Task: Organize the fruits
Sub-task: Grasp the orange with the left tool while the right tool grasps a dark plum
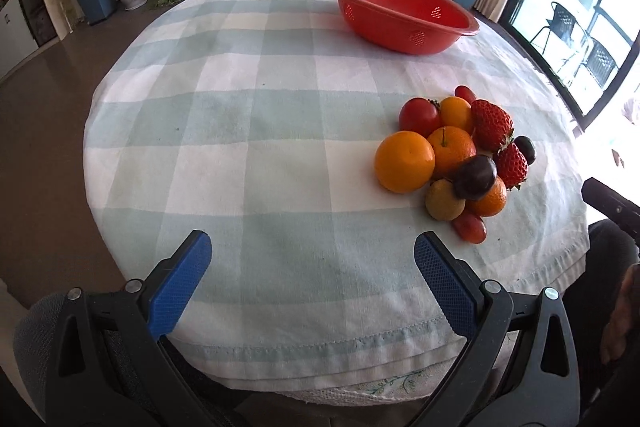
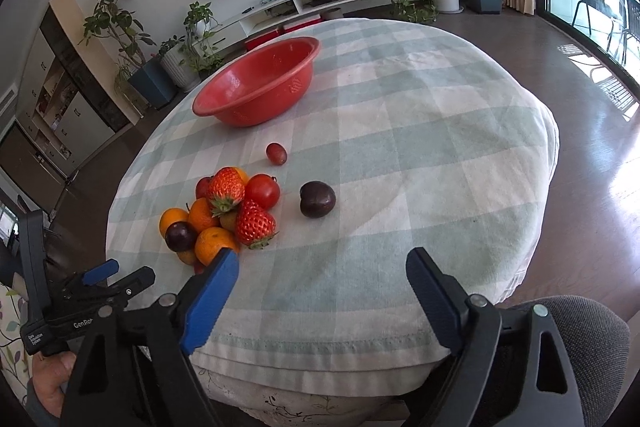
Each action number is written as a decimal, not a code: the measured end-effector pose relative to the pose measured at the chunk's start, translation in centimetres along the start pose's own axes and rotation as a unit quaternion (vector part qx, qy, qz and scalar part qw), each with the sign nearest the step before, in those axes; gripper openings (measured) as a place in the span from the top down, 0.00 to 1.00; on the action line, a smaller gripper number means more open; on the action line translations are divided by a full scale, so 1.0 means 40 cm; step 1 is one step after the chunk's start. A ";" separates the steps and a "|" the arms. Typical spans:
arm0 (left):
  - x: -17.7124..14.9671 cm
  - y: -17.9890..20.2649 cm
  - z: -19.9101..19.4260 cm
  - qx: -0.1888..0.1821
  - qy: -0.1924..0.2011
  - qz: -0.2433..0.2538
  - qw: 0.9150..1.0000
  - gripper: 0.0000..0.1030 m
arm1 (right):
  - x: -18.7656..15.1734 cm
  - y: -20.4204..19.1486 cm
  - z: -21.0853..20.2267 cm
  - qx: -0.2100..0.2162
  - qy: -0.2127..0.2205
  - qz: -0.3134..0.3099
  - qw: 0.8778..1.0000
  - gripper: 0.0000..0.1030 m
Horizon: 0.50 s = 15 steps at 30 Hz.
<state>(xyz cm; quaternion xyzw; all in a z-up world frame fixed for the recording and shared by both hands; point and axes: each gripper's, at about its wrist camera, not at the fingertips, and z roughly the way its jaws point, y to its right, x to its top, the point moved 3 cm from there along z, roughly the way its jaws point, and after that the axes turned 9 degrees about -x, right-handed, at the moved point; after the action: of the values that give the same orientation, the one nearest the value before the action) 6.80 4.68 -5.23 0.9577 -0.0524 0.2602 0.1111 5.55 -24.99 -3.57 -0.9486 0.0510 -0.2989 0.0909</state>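
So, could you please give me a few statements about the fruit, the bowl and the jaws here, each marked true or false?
1. The red bowl already holds several fruits. False: its visible inside is bare, and all the fruit lies on the checked tablecloth.
2. One dark plum lies apart from the fruit pile. True.
3. The right gripper is shut on a strawberry. False: its jaws stand open with nothing between them.
4. The left gripper is open and empty. True.
5. A small red grape tomato lies between the pile and the bowl. True.
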 end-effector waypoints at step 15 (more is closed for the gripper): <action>0.104 0.062 0.101 -0.101 -0.084 0.208 0.969 0.26 | 0.008 0.004 0.036 0.011 -0.015 0.005 1.000 0.28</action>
<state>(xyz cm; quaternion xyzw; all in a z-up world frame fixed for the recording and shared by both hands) 11.94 1.13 -6.05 0.9282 -0.2854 0.1894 0.1455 6.63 -24.98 -4.59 -0.9517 0.0513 -0.2846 0.1036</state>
